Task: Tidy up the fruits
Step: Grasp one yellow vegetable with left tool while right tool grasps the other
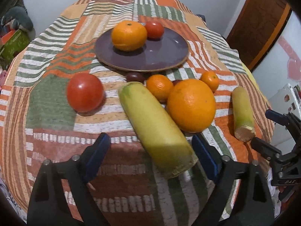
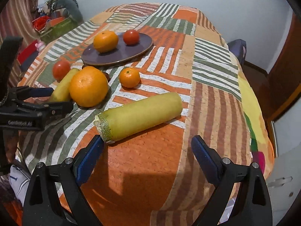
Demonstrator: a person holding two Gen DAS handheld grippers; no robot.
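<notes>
A purple plate (image 1: 165,60) holds an orange (image 1: 128,35) and a small tomato (image 1: 154,29). On the cloth lie a bigger tomato (image 1: 84,92), a large orange (image 1: 191,105), two mandarins (image 1: 160,87) and two yellow-green gourd pieces. My left gripper (image 1: 150,141) is open, straddling the near end of the long gourd (image 1: 150,120), with neither pad pressing on it. My right gripper (image 2: 146,139) is open just short of the shorter gourd (image 2: 141,114), whose cut end lies by its left fingertip. In the right wrist view the left gripper (image 2: 60,98) reaches in from the left.
A dark plum-like fruit (image 1: 134,76) sits below the plate's front rim. The striped patchwork cloth (image 2: 207,98) covers the whole table. Boxes and clutter (image 2: 56,24) stand beyond the far left edge, and a wooden door (image 2: 282,66) is on the right.
</notes>
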